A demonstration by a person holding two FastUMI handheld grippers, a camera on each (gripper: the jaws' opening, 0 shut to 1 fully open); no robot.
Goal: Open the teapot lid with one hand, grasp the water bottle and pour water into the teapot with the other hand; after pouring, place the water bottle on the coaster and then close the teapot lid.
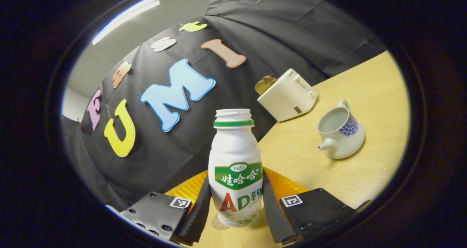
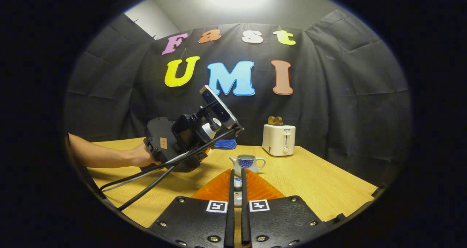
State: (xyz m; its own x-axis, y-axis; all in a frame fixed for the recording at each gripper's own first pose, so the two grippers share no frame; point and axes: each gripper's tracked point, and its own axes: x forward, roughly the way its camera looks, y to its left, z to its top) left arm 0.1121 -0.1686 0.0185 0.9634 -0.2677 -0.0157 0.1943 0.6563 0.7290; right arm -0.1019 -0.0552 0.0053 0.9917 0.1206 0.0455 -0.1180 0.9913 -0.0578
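Note:
My left gripper (image 1: 236,177) is shut on the water bottle (image 1: 236,157), a white uncapped bottle with a green label. It holds the bottle at a slant to the table. The white teapot (image 1: 341,131) with a blue pattern stands lidless to the bottle's right, its spout towards me. In the right gripper view the teapot (image 2: 248,163) sits straight ahead, just past my right gripper (image 2: 237,172). That gripper is shut on the small teapot lid (image 2: 237,195). Left of the teapot, a hand (image 2: 136,157) holds the left gripper, where the bottle's neck (image 2: 211,128) peeks out. A blue coaster (image 2: 224,144) lies behind it.
A white toaster (image 2: 278,140) with bread in it stands at the back of the wooden table (image 2: 321,182), beyond the teapot; the left gripper view has the toaster (image 1: 288,98) too. Black cables (image 2: 146,180) trail from the left gripper across the table's left side.

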